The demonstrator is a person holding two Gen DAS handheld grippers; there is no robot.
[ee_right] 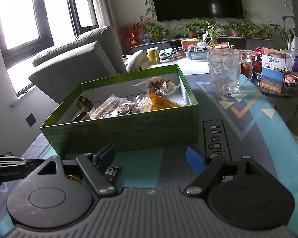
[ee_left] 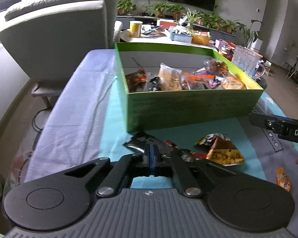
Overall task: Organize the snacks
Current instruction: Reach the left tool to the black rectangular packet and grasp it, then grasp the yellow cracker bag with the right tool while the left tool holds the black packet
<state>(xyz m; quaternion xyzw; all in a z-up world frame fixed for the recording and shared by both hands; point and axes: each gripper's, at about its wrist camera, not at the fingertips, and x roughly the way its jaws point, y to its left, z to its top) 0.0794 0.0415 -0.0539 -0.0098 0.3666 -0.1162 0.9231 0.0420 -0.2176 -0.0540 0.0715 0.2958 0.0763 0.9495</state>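
Now, left gripper [ee_left: 151, 154]: I am pinching the black crinkled snack packet [ee_left: 147, 141], just before the green rectangular cardboard box [ee_left: 188, 107].
Right gripper [ee_right: 152, 156]: I am holding my blue-padded fingers [ee_right: 195, 159] spread, gripping nothing.

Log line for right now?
left gripper: shut on black packet | right gripper: open | green box: part-filled

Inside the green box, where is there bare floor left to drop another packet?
Bare floor shows along the back wall of the green box and in its far-left corner. The front half is crowded with snack packets, edge to edge. The left hand-held gripper is shut on a black packet.
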